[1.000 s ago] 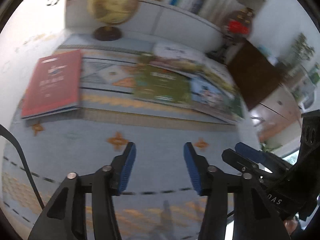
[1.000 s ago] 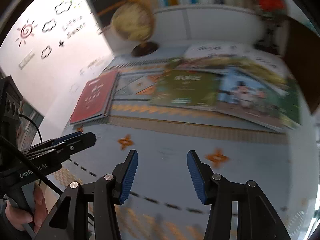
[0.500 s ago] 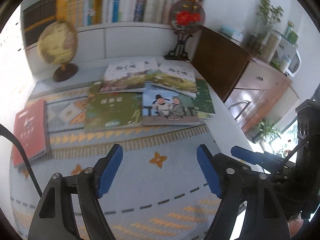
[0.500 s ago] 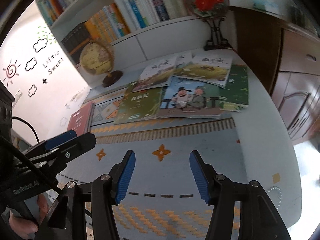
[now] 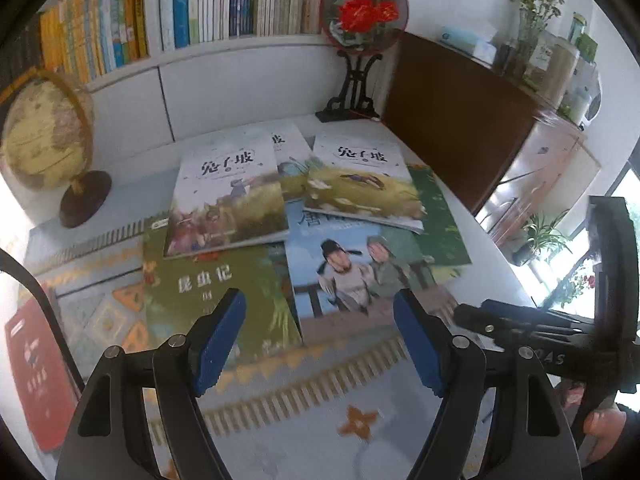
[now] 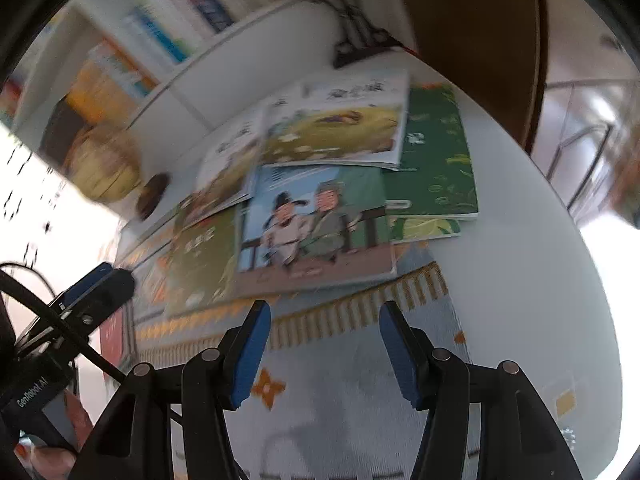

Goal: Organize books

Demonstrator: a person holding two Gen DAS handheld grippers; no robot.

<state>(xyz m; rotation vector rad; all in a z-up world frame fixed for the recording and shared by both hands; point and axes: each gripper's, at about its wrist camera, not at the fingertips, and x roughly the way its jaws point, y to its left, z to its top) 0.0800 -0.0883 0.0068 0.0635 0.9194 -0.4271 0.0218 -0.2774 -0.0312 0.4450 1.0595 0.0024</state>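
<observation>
A white surface (image 5: 486,248) carries a patterned cloth (image 5: 280,432) and, at its far edge, a bookshelf (image 5: 200,4) packed with upright books. A dark wooden cabinet (image 5: 452,128) stands to the right of the surface. A globe (image 5: 44,136) sits at the far left, and a round fan with red flowers (image 5: 362,12) on a black stand near the cabinet.

The loose books lie in an overlapping spread mid-surface: a green book (image 5: 216,292) on the left, a blue book with two figures (image 5: 356,272) just beside it, two pale books (image 5: 232,192) (image 5: 360,184) resting on top of them farther back, and a dark green book (image 6: 436,160) partly under the right side. A red book (image 5: 36,364) lies apart at the left edge.

The left tool (image 5: 320,340) hangs above the near edges of the green and blue books, jaws having just been opening, wide apart and empty. The right tool (image 6: 324,348) hovers over the cloth in front of the blue book, jaws part open, having just been opening, holding nothing.
</observation>
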